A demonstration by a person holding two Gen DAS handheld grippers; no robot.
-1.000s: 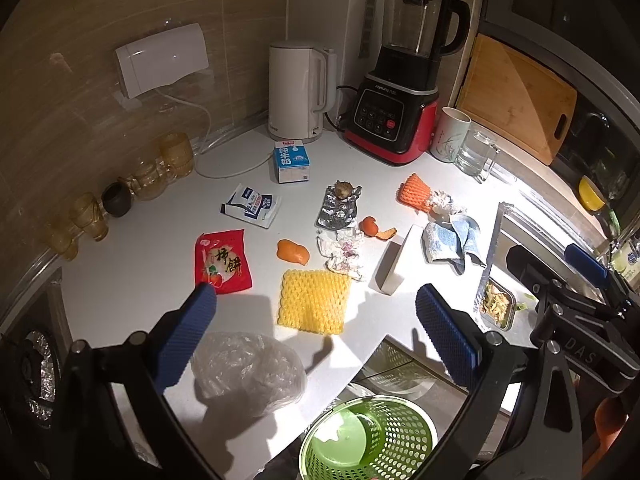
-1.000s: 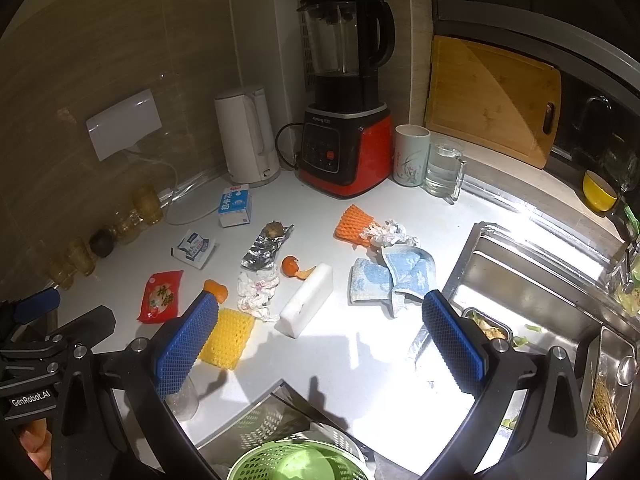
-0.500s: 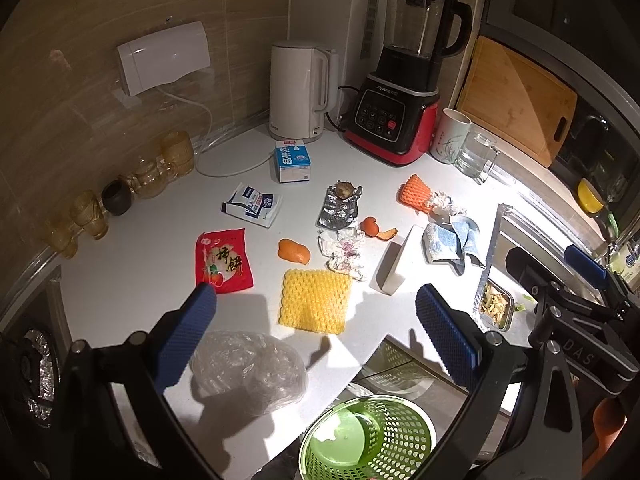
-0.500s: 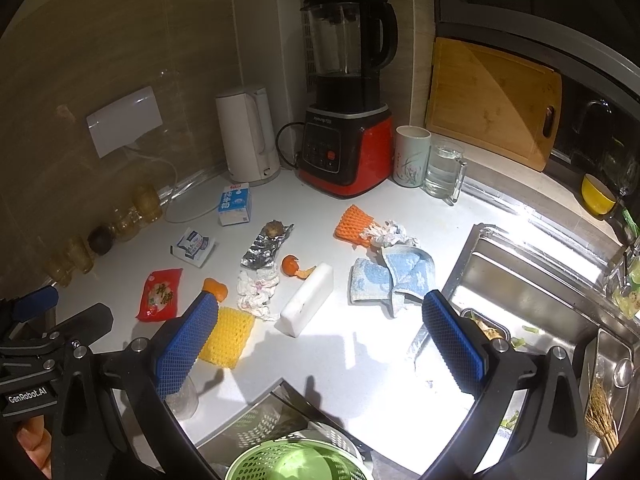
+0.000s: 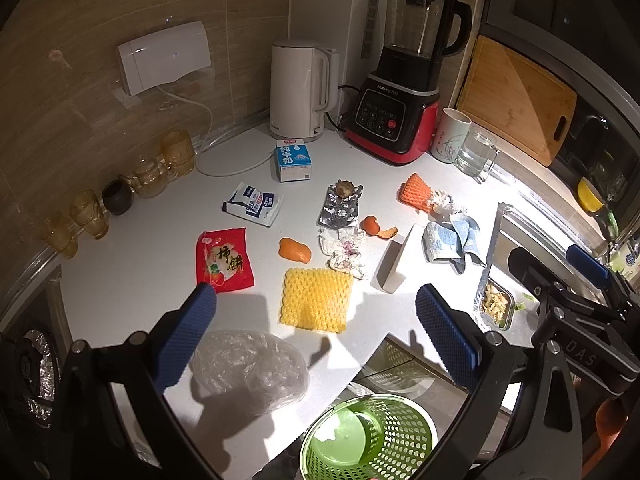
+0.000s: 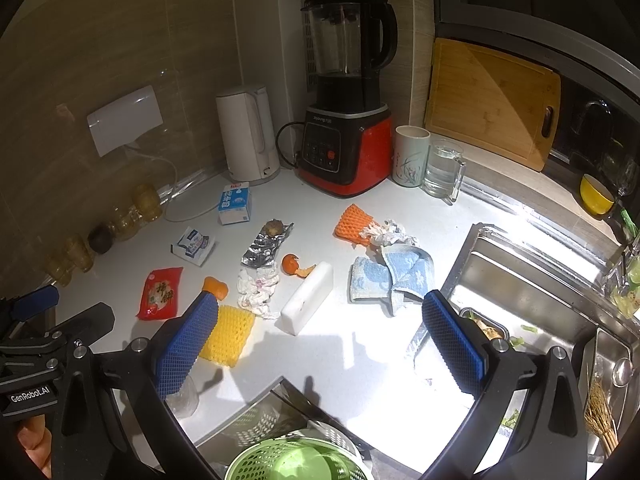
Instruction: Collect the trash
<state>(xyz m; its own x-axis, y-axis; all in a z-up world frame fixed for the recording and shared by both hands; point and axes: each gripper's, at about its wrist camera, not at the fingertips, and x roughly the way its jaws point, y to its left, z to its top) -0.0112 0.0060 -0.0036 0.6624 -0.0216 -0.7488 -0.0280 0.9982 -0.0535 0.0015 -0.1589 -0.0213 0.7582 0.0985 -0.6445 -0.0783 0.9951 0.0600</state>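
Trash lies scattered across the white bench (image 5: 132, 280): a yellow foam net (image 5: 316, 300) at the middle, a red snack packet (image 5: 224, 260) to its left, a crumpled clear plastic bag (image 5: 250, 368) near the front edge. A green basket (image 5: 368, 440) sits below that edge. Your left gripper (image 5: 316, 336) hovers above the bag, fingers wide and empty. Your right gripper (image 6: 320, 344) hovers nearer the sink (image 6: 520, 280), fingers also wide and empty.

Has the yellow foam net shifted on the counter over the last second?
No. The yellow foam net lies in the same spot beside the crumpled tissue and below the orange peel piece; only slight camera drift.
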